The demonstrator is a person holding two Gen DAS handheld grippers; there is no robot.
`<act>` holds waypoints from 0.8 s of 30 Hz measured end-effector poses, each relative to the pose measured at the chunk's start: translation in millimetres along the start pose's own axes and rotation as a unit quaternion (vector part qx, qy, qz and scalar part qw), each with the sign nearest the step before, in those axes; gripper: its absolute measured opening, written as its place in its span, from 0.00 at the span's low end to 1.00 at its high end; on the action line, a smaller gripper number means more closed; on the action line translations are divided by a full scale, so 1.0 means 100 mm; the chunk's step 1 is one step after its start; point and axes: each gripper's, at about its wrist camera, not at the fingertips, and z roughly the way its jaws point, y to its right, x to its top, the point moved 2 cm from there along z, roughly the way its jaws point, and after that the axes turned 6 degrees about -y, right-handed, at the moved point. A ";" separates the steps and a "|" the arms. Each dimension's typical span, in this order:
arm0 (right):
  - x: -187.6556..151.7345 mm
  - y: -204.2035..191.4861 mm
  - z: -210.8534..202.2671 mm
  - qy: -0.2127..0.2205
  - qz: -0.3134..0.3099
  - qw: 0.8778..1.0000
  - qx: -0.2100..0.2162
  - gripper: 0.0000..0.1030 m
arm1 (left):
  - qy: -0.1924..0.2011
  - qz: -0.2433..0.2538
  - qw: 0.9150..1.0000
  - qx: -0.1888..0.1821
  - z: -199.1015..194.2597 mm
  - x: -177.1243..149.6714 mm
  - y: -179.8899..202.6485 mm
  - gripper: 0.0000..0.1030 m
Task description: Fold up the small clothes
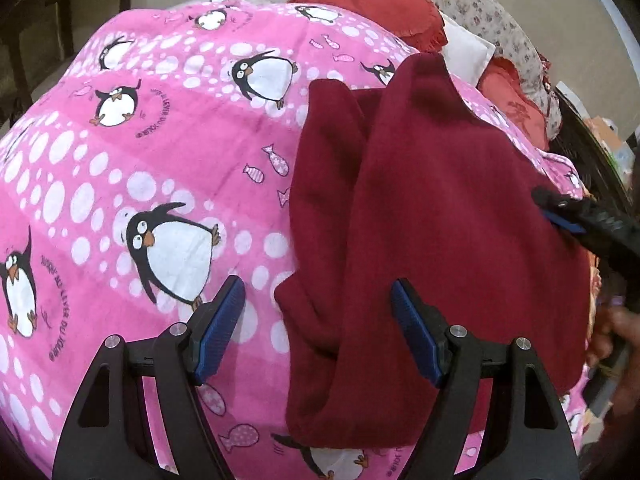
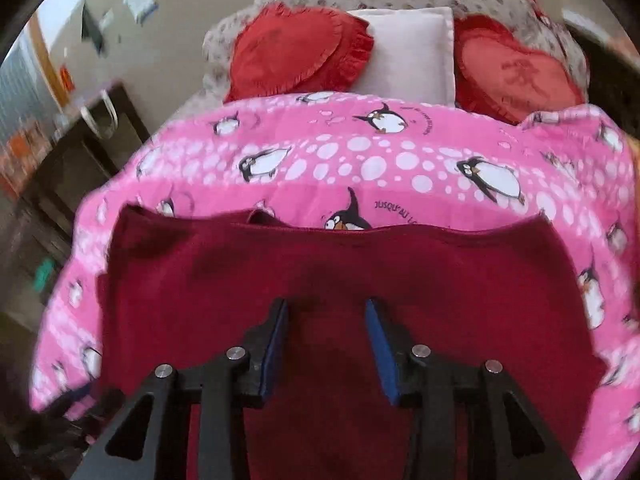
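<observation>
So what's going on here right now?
A person with a gripper in each hand is folding a dark red garment laid on a pink penguin blanket. The left gripper is open over the garment's edge. The right gripper is open too, over the middle of the cloth. Neither grips it.

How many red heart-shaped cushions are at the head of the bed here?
2. One heart cushion lies left of the white pillow; the other heart cushion lies right of it. Both sit behind the pink penguin blanket, which may hide others.
</observation>
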 end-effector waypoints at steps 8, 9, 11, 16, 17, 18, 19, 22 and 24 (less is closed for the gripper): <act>-0.50 -0.12 -0.41 0.011 0.016 0.999 0.051 0.43 | 0.002 0.009 1.000 0.023 -0.13 -0.14 0.14 0.74; -0.60 -0.10 -0.43 0.008 0.021 0.998 0.055 0.44 | 0.004 0.012 1.000 0.026 -0.14 -0.16 0.18 0.74; -0.79 -0.08 -0.47 0.005 0.029 0.998 0.061 0.44 | 0.013 0.021 0.999 0.029 -0.23 -0.21 0.25 0.74; -1.10 -0.03 -0.54 -0.001 0.042 0.997 0.065 0.44 | 0.031 0.044 0.998 0.041 -0.44 -0.35 0.39 0.74; -1.13 -0.01 -0.57 -0.001 0.048 0.996 0.071 0.44 | 0.034 0.047 0.997 0.043 -0.48 -0.38 0.41 0.74; -1.16 0.00 -0.60 0.000 0.052 0.996 0.074 0.45 | 0.038 0.050 0.997 0.046 -0.52 -0.41 0.45 0.74; -1.19 0.01 -0.64 0.003 0.054 0.996 0.074 0.45 | 0.041 0.052 0.997 0.049 -0.55 -0.43 0.47 0.74; -1.26 0.03 -0.75 0.012 0.063 0.994 0.083 0.48 | 0.048 0.062 0.995 0.055 -0.66 -0.50 0.54 0.74; -1.28 0.02 -0.78 0.017 0.064 0.994 0.090 0.49 | 0.051 0.070 0.994 0.063 -0.72 -0.56 0.57 0.74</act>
